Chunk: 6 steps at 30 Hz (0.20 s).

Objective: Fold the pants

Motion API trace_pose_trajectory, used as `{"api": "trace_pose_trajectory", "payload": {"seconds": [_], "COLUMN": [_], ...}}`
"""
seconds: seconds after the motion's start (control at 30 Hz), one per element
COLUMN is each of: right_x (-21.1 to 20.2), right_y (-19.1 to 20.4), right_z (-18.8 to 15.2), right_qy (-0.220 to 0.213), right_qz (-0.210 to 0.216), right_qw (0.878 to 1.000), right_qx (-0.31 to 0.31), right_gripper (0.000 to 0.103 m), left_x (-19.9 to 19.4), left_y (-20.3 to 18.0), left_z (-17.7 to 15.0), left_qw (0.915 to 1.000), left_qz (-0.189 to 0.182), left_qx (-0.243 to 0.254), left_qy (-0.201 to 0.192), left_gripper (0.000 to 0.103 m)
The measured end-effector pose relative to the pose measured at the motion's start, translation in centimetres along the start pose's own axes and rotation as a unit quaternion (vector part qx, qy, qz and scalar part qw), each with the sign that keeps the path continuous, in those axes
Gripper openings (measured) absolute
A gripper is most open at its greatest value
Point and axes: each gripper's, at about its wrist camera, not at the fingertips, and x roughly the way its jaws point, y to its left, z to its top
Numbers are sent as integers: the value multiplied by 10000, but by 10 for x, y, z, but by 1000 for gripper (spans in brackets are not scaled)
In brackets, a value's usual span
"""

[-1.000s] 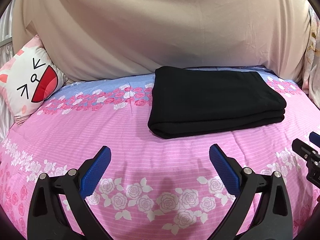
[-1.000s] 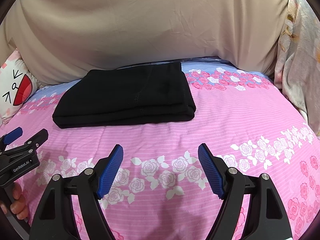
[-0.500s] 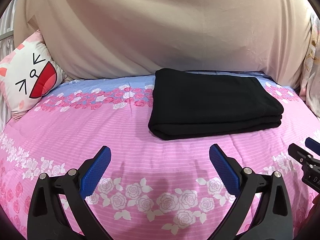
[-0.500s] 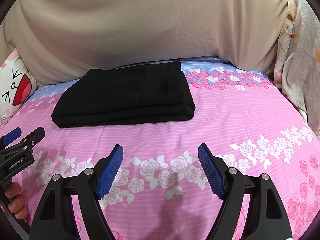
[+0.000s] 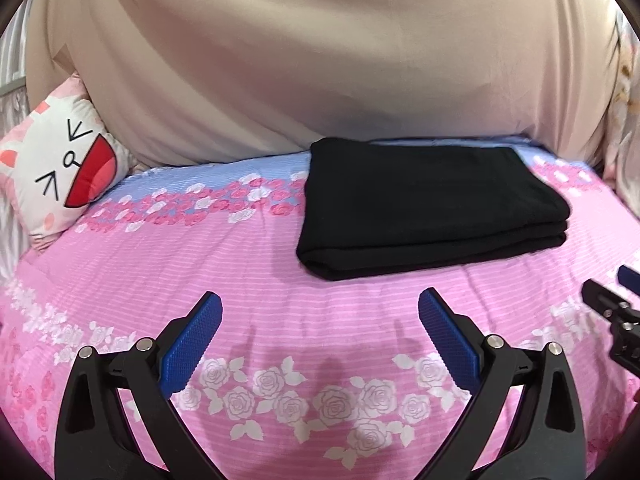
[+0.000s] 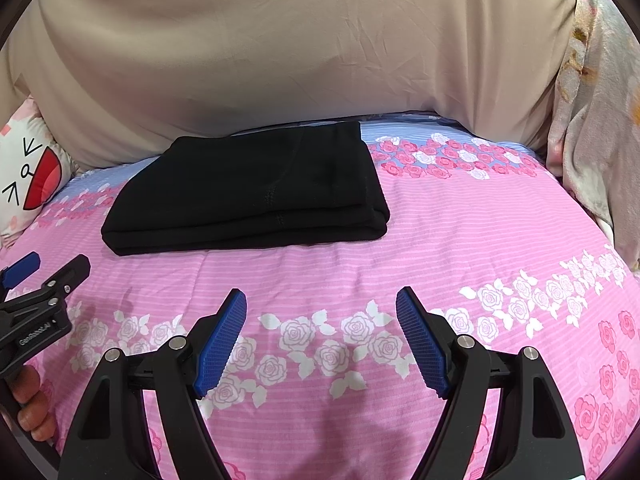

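Observation:
The black pants [image 5: 424, 204] lie folded into a flat rectangular stack on the pink floral bedsheet [image 5: 200, 264], near the far side of the bed. They also show in the right wrist view [image 6: 256, 188]. My left gripper [image 5: 320, 312] is open and empty, held above the sheet well short of the pants. My right gripper [image 6: 320, 308] is open and empty too, in front of the stack. The left gripper's tips [image 6: 44, 272] show at the left edge of the right wrist view, and the right gripper's tips [image 5: 612, 292] show at the right edge of the left wrist view.
A beige cloth [image 5: 320, 60] hangs behind the bed. A white cat-face pillow [image 5: 64, 168] leans at the far left. A pale floral curtain [image 6: 592, 120] hangs at the right. Bare sheet stretches between the grippers and the pants.
The left wrist view has swung slightly, so the pillow and pants sit a little differently in frame. The pants have not moved. Both grippers stay open.

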Motion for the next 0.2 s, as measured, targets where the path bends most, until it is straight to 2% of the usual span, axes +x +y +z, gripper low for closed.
{"api": "trace_pose_trajectory", "payload": {"seconds": [0.2], "right_x": [0], "right_y": [-1], "right_z": [0], "right_qy": [-2], "right_qz": [5], "right_qw": [10000], "right_qx": [-8], "right_gripper": [77], "left_x": [1], "left_y": [1], "left_z": [0], "left_qw": [10000], "left_qz": [-59], "left_qx": [-17], "left_qy": [33], "left_gripper": [96]}}
